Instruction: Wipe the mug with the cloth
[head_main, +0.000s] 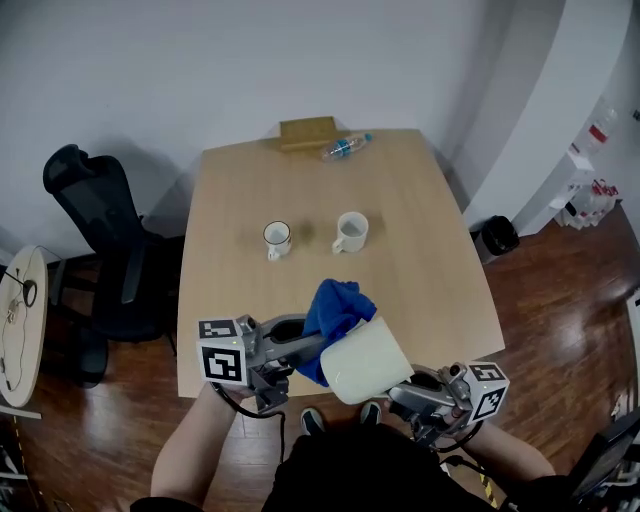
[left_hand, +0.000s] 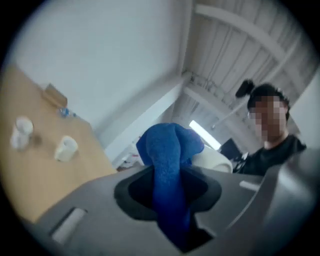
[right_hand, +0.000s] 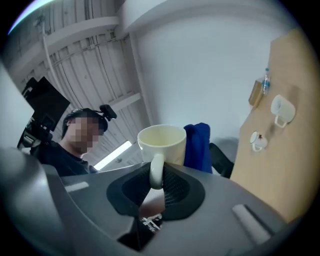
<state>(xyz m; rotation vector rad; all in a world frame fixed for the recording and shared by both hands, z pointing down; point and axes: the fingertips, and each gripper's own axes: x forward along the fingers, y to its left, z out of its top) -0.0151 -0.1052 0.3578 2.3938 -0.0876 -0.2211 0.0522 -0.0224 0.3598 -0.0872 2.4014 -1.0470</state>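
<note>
The cream mug (head_main: 365, 362) is held in the air at the lower centre of the head view, over the near edge of the table (head_main: 440, 260). The right gripper (right_hand: 157, 177) is clamped on its handle (right_hand: 157, 169). The left gripper (left_hand: 170, 187) pinches the blue cloth (left_hand: 169, 147), bunched just at the mug's upper left. The mug looks rigid, glazed, slippery and breakable, so the handle seems the safest hold. The cloth is soft and limp, best gripped by a fold.

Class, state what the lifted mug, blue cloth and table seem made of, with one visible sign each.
Lifted mug: probably glazed ceramic; smooth cream walls, slight sheen.
Blue cloth: soft textile, perhaps microfibre; nubby, matte, folded.
Table: wood or wood-look laminate; pale matte grain.
</note>
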